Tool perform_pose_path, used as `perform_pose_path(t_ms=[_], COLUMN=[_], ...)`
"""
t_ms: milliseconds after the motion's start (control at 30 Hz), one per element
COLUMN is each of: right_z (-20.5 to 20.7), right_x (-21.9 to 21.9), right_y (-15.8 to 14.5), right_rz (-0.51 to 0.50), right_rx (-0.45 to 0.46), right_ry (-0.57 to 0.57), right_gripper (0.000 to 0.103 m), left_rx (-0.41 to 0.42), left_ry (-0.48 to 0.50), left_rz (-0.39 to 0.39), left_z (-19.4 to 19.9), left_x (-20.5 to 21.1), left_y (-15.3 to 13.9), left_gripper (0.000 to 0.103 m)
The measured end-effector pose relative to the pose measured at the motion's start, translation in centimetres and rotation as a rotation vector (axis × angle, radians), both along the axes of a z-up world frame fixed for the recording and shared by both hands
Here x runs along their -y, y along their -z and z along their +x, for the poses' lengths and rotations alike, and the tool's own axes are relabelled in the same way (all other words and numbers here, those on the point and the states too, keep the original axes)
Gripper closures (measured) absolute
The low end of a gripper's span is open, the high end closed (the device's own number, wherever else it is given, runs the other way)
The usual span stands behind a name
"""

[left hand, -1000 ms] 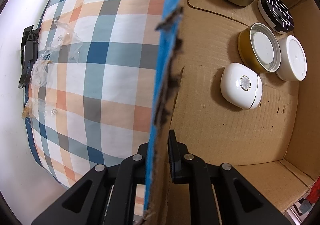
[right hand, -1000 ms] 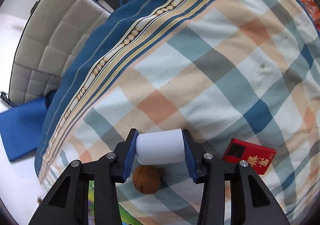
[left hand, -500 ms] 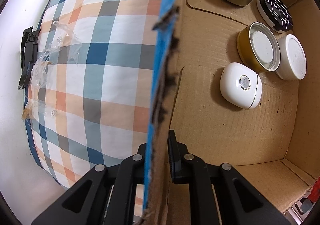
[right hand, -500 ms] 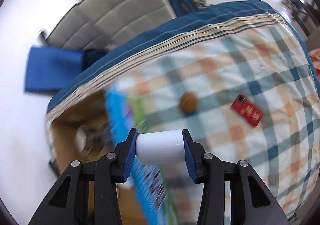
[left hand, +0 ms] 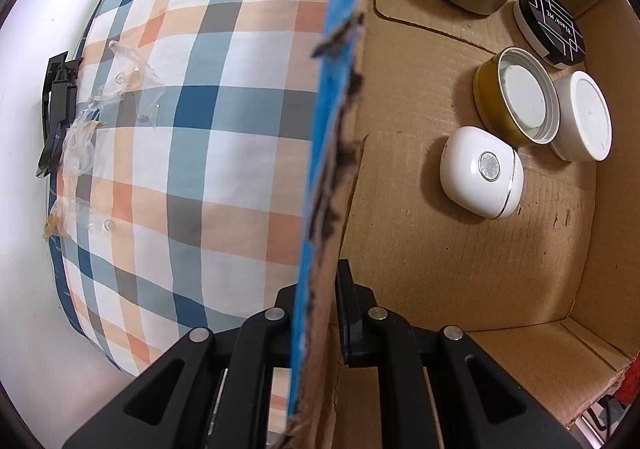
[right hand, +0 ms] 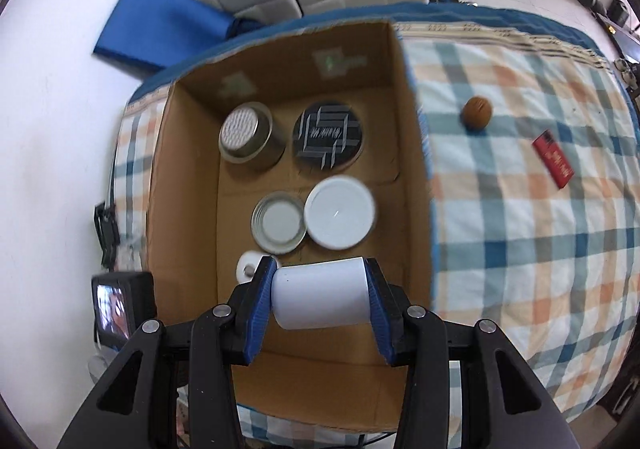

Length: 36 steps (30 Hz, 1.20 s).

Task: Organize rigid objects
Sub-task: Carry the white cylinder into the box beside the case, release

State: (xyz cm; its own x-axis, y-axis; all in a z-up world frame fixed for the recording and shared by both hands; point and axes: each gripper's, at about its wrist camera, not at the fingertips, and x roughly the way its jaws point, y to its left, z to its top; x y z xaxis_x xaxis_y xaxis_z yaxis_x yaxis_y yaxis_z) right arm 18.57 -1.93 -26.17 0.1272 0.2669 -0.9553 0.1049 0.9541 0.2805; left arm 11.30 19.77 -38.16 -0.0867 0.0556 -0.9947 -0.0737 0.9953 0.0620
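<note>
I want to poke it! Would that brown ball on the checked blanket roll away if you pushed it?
Probably. The brown ball looks round, so a nudge should start it rolling. The checked blanket looks soft, which would likely slow it soon. It seems small, so probably light.

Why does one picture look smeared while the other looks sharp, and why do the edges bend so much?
Right wrist view: things in the cardboard box look softly smeared, like the white lid, while the white cylinder in the right tool stays crisp. Left wrist view: sharp throughout, including the white case. Both views: the fisheye lens curves the plaid cover and darkens the corners.
</note>
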Motion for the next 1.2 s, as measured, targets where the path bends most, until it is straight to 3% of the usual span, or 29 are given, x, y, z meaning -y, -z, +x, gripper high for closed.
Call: perform_pose_path(t_ms=[1067, 1167, 1200], right_z=[0.5, 0.5, 0.5], right_x=[-3.7, -3.9, -3.9], right_y=[7.3, 7.5, 7.5], right_rz=[-0.039, -0.055, -0.053], right_rx=[-0.119, -0.126, -0.126], right_ry=[-0.024, -0.019, -0.020], right_gripper=[0.056, 0.044, 0.033], left_rx=[0.001, 0.002, 0.001], left_ry=[0.010, 0.009, 0.009], left_rz=[0.008, 0.008, 0.008], left_z=[0.1, 0.1, 0.1], left_x=[0.3, 0.4, 0.4], left_y=[0.1, 0.1, 0.1], left_gripper=[0.095, 0.095, 0.095])
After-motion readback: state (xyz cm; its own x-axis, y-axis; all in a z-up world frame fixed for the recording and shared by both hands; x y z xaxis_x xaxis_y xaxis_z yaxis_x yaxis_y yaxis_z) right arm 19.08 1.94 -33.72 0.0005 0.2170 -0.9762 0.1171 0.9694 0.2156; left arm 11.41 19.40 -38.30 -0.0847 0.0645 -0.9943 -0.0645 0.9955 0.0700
